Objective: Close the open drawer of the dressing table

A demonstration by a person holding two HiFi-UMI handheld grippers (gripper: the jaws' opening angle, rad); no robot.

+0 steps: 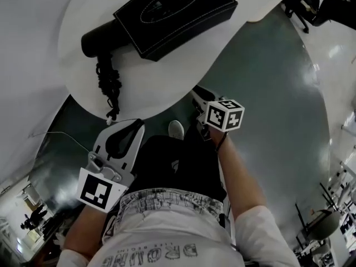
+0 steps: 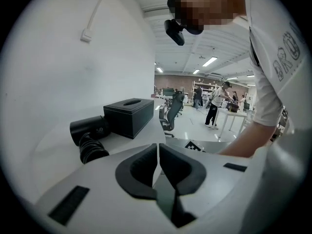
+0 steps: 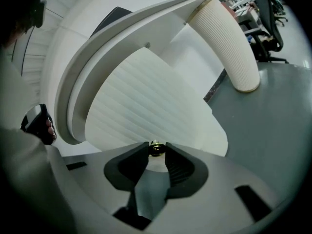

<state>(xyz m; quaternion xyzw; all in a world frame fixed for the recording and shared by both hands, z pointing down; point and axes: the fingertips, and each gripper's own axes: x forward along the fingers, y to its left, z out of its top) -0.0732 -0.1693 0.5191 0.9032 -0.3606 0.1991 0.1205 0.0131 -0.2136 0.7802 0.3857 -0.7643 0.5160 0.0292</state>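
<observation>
Here, we are pinching the small brass knob (image 3: 156, 148) of the ribbed drawer (image 3: 146, 96) between the fingers (image 3: 178, 165) of the right gripper (image 3: 156, 150), just under the desk (image 1: 183, 65) top's near edge. We are holding the left gripper (image 2: 158, 152) by that edge, its fingers pressed together on nothing, near the hair dryer (image 1: 103, 38).

Left tool (image 2: 158, 151) jaws together; right tool (image 3: 156, 153) jaws clamped on knob (image 3: 156, 147).

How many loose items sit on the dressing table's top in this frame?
2. A black tissue box on the white tabletop; a black hair dryer beside it, at its left in the head view. More may lie out of frame.
</observation>
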